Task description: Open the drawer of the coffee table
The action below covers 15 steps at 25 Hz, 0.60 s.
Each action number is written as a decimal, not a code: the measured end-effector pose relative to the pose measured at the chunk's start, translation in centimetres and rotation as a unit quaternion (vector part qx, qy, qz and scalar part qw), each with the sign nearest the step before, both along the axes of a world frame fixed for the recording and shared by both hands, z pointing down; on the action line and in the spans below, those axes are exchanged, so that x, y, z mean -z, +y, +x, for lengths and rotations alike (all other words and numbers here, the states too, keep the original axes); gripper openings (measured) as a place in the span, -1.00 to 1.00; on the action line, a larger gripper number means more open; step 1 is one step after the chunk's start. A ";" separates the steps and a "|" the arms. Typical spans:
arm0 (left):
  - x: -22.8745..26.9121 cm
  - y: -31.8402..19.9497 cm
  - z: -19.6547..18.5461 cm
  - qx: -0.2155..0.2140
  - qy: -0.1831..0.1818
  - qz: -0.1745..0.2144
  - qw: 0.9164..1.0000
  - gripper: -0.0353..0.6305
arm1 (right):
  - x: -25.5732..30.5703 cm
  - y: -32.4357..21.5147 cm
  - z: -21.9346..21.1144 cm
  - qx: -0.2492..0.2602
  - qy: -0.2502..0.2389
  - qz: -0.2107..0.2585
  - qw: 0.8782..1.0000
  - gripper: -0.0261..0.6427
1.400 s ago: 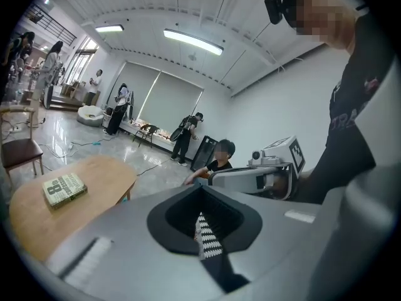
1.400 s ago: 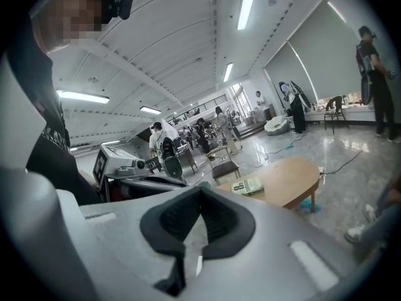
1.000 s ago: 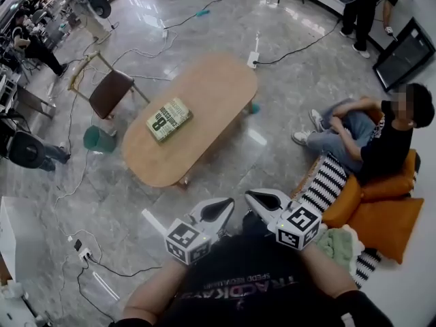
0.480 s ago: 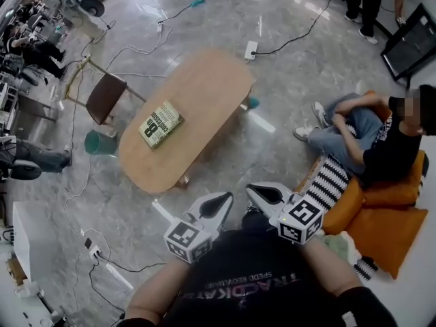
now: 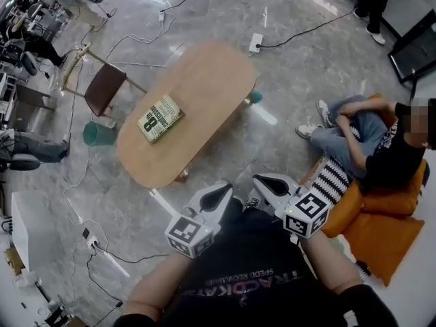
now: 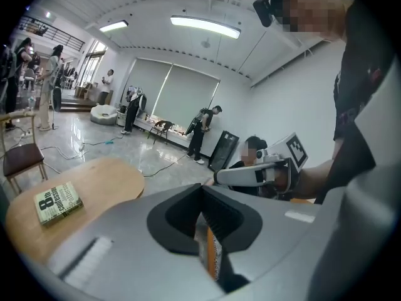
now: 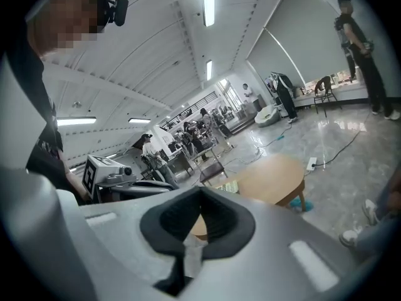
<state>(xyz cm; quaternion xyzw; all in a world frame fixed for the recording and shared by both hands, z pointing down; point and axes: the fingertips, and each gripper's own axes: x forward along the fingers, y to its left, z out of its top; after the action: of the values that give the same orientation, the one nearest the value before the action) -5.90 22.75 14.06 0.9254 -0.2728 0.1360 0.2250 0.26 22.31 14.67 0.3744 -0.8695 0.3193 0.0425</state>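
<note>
Left gripper (image 5: 218,196): jaws closed on nothing, held close to the person's body and well apart from the table
Right gripper (image 5: 267,184): jaws closed too, empty, beside the left one
Coffee table (image 5: 201,87): oval wooden top, out ahead on the marble floor; no view shows its drawer, so which side carries the front or handle cannot be told
Step, as judged: approach only, the drawer not yet touched
Risk, closed jaws: both must open before a handle can be taken; arriving shut would just knock against the front
Risk, wrong side: with the drawer out of sight, the person may reach a side that has none
Risk, floor: cables (image 5: 300,36) and a power strip (image 5: 256,43) lie near the table's far end and could catch a foot
Risk, table shift: a hard pull may drag the light table and slide the book (image 5: 160,118)
Risk, bystander: a seated person (image 5: 368,142) is near the right side
Writing, book: a large "8" on the cover; the smaller lines are not legible
Writing, shirt: upside-down print, seemingly "TRACKDAY"; the rest is unclear
</note>
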 end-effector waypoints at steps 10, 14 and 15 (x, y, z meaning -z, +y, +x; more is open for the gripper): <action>-0.6 -7.0 -3.9 -0.006 0.028 0.004 1.000 -0.88 | 0.8 -7.1 -3.3 -0.024 0.035 0.015 0.999 -0.92; -0.5 -9.9 -4.6 -0.007 0.037 0.004 0.999 -0.89 | 1.1 -9.7 -4.1 -0.026 0.049 0.022 0.998 -0.92; -0.7 -10.4 -4.7 -0.006 0.036 0.003 0.999 -0.88 | 0.9 -10.3 -4.0 -0.027 0.051 0.022 0.998 -0.92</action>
<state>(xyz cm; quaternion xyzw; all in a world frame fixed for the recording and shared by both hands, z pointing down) -10.61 12.35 14.81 0.9321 -0.2591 0.1036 0.2308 -3.78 11.99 13.72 0.4144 -0.8626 0.2818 0.0698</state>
